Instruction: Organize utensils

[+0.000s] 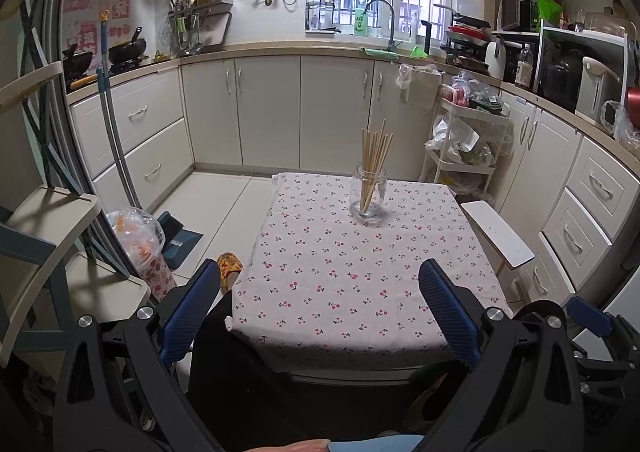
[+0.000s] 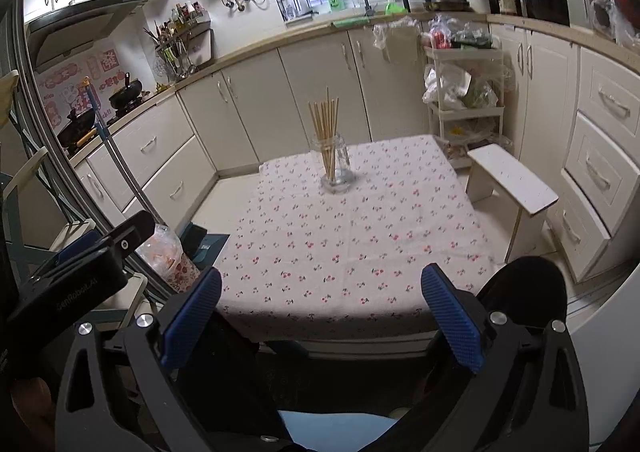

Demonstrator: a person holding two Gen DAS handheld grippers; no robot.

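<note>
Both claws, the left gripper (image 1: 320,304) and right gripper (image 2: 320,308), hang wide open and empty near the table's (image 1: 360,292) front edge, while the chopsticks (image 1: 374,163) stand gathered in the glass jar (image 1: 368,199) toward the far side, so the sorting looks done and no further move seems called for.

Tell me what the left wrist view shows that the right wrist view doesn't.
Only the left wrist view shows a yellow slipper on the floor by the table. Only the right wrist view shows the left gripper from outside, at its left edge. Both show the jar of chopsticks upright on the cherry cloth, and a white stool beside the table.
</note>
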